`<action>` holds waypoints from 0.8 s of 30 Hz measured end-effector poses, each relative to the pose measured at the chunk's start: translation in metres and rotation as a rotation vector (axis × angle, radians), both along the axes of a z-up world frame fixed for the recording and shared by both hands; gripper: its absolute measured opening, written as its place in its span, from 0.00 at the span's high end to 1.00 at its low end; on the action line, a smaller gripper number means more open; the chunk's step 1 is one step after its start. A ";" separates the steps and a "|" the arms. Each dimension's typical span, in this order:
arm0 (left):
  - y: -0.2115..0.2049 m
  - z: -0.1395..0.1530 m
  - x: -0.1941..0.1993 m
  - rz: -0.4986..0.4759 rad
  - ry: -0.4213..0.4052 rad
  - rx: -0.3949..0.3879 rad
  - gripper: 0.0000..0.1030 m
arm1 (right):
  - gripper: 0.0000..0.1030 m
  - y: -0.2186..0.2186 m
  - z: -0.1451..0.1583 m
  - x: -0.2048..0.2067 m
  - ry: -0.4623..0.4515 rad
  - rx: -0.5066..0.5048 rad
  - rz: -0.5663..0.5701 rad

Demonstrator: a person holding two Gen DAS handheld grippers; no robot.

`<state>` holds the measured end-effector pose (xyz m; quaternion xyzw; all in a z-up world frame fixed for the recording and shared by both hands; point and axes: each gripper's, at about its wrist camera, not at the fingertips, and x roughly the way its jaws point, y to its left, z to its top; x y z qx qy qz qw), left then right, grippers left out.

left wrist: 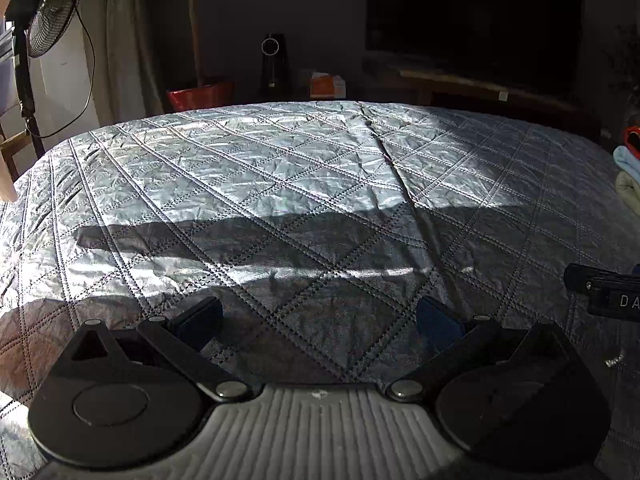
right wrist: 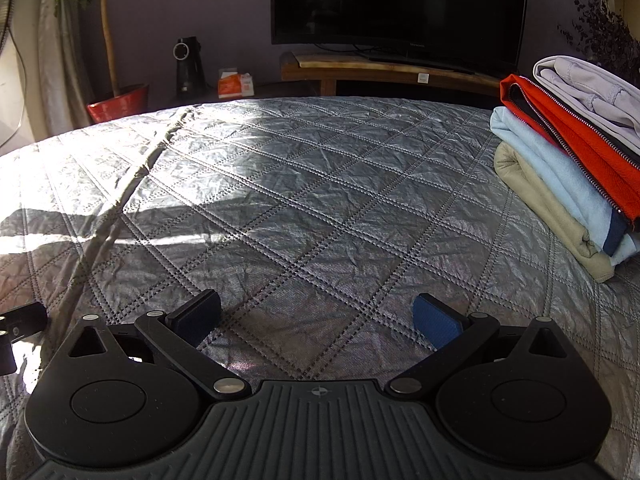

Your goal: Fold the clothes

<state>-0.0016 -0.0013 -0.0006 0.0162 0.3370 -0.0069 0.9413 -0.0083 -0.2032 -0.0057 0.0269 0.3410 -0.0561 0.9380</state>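
A stack of folded clothes [right wrist: 572,168] lies at the right side of the grey quilted bedspread [right wrist: 300,184]: a pale grey garment on top, then an orange zipped one, a light blue one and a beige one at the bottom. Its edge [left wrist: 628,168] shows at the far right of the left wrist view. My right gripper [right wrist: 318,316] hovers low over the quilt, open, with nothing between its blue pads, left of the stack. My left gripper [left wrist: 320,316] is likewise open and empty above the quilt [left wrist: 280,184]. Part of the other gripper [left wrist: 604,288] shows at the right.
Beyond the bed stand a dark television [right wrist: 400,4] on a wooden stand [right wrist: 384,68], a red plant pot [right wrist: 120,106], a black device [right wrist: 190,64] and an orange box [right wrist: 236,84]. A standing fan [left wrist: 44,8] is at the left. Sunlight and shadows band the quilt.
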 end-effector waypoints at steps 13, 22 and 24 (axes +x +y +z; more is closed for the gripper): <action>0.000 0.000 0.000 -0.001 0.000 0.000 0.00 | 0.00 0.000 0.001 0.000 0.000 0.000 0.000; 0.000 0.000 0.000 -0.001 -0.001 0.001 0.00 | 0.00 0.000 0.001 0.000 0.001 -0.001 0.000; 0.000 0.000 0.000 -0.001 -0.001 0.001 0.00 | 0.00 0.000 0.002 0.000 0.001 -0.001 0.000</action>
